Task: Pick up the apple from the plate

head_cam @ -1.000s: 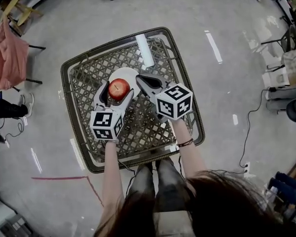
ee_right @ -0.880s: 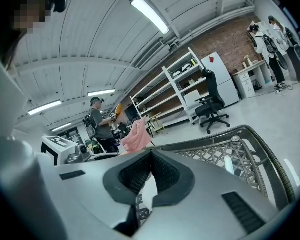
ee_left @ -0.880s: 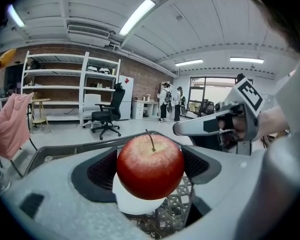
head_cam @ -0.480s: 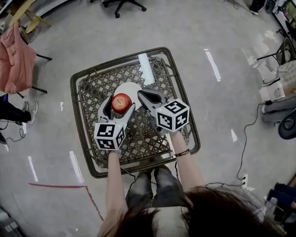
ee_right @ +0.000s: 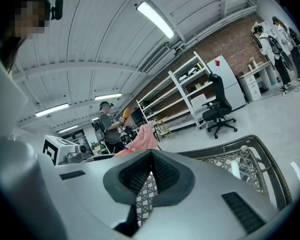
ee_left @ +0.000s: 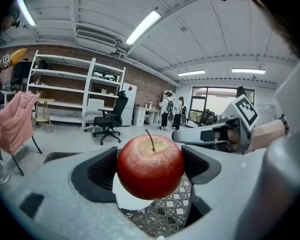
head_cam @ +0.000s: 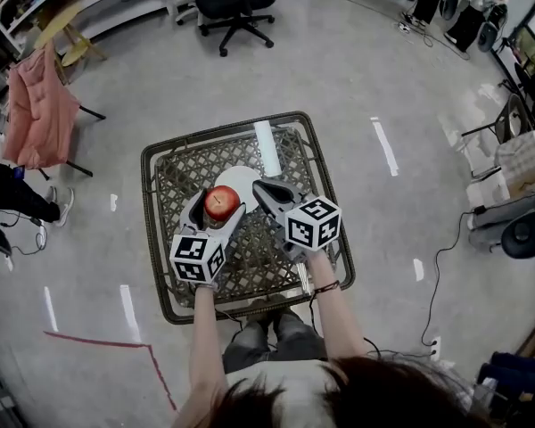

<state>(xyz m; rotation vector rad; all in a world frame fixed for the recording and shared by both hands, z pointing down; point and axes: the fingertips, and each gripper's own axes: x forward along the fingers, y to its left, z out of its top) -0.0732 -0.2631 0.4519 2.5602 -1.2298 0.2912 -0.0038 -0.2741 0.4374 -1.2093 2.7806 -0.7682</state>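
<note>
A red apple (head_cam: 220, 202) (ee_left: 150, 167) with a thin stem is clamped between the jaws of my left gripper (head_cam: 218, 205) (ee_left: 150, 170), held up off the white plate (head_cam: 240, 181) (ee_left: 132, 206) that lies on the wicker table (head_cam: 189, 174). In the left gripper view the plate shows just below and behind the apple. My right gripper (head_cam: 269, 194) (ee_right: 149, 176) hovers to the right of the apple with its pads pressed together and nothing between them.
A white tube-like object (head_cam: 267, 149) (ee_right: 235, 170) lies near the table's far edge. An office chair (head_cam: 229, 1) stands beyond the table. A pink cloth (head_cam: 39, 110) hangs at the left. People stand in the background (ee_left: 172, 111).
The left gripper has lifted the apple off the plate, and both grippers have risen. The table now looks smaller and farther below in the head view.
</note>
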